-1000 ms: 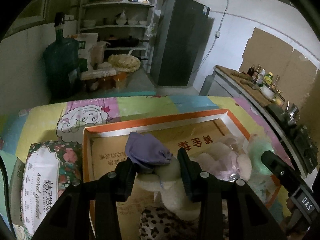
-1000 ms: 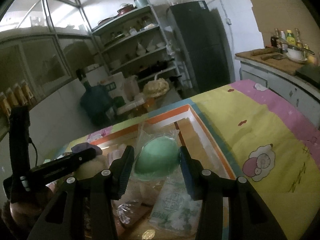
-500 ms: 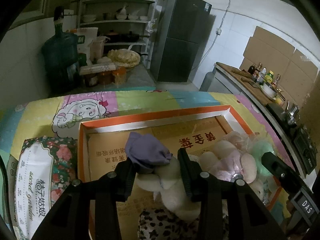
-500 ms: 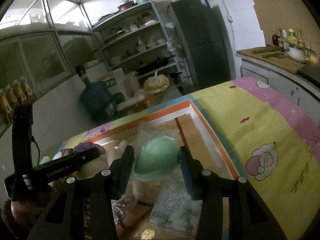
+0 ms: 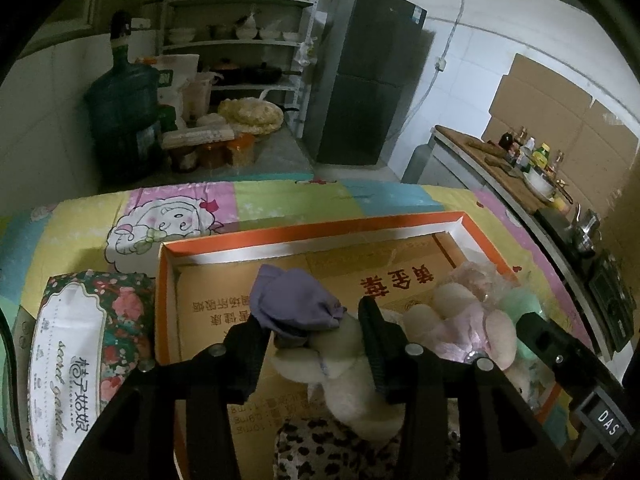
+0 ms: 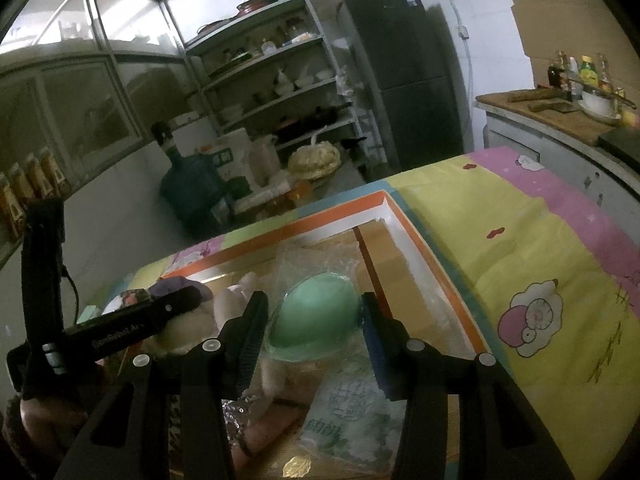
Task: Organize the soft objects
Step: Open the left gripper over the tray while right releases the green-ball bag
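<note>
Releasing: both grippers' jaws are opening over the box point(image 5: 362, 236), each with a toy between them.
Left gripper point(image 5: 312, 328): jaws part way apart around a cream plush point(image 5: 348, 364) with a purple cloth point(image 5: 294, 300) on its top; the pads look touching or just off it, I cannot tell which.
Right gripper point(image 6: 310, 316): jaws part way apart beside a green ball point(image 6: 316, 316) in clear wrap; the left pad shows a gap.
Done: plush, ball, a pink toy point(image 5: 460, 320), a leopard-print piece point(image 5: 332, 452) and a wipes pack point(image 6: 352, 412) already lie in the box.
Left: a floral tissue pack point(image 5: 72, 360) lies outside, just beside the box's left wall; it likely goes in next.
Surface: a bright patchwork sheet point(image 6: 520, 264) with cartoon sheep.
Room: dim kitchen; shelves point(image 5: 236, 44), dark fridge point(image 5: 368, 80), water jug point(image 5: 120, 108), counter with bottles point(image 5: 532, 156).
</note>
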The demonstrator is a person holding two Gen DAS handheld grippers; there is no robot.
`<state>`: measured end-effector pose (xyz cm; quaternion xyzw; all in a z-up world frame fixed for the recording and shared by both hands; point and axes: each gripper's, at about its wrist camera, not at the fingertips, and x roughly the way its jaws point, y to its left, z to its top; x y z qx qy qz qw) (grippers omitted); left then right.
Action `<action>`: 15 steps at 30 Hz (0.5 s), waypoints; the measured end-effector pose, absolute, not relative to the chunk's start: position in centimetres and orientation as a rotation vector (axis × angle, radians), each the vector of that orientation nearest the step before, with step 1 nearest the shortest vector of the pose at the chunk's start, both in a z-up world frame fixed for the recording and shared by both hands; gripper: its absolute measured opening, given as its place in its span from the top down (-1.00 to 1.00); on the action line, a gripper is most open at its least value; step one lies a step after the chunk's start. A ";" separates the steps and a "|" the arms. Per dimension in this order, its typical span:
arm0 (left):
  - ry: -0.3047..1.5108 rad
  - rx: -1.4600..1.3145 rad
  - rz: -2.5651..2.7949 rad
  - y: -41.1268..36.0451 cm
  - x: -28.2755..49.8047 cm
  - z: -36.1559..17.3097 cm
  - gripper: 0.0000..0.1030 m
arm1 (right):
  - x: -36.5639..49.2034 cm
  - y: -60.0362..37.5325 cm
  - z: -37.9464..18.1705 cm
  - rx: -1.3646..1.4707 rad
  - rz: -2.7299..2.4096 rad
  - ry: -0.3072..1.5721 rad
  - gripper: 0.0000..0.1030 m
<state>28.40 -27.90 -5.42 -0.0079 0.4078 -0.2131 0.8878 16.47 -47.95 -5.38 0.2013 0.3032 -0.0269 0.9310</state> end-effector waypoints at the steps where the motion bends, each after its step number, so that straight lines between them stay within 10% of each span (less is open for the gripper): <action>1: 0.846 -0.018 -0.441 -27.9 28.3 -5.4 0.10 | 16.5 -48.0 -5.4 0.415 -0.053 0.621 0.03; 15: 0.783 -0.001 -0.445 -27.9 27.0 -3.6 -0.53 | 15.6 -48.0 -4.7 0.445 -0.039 0.546 -0.33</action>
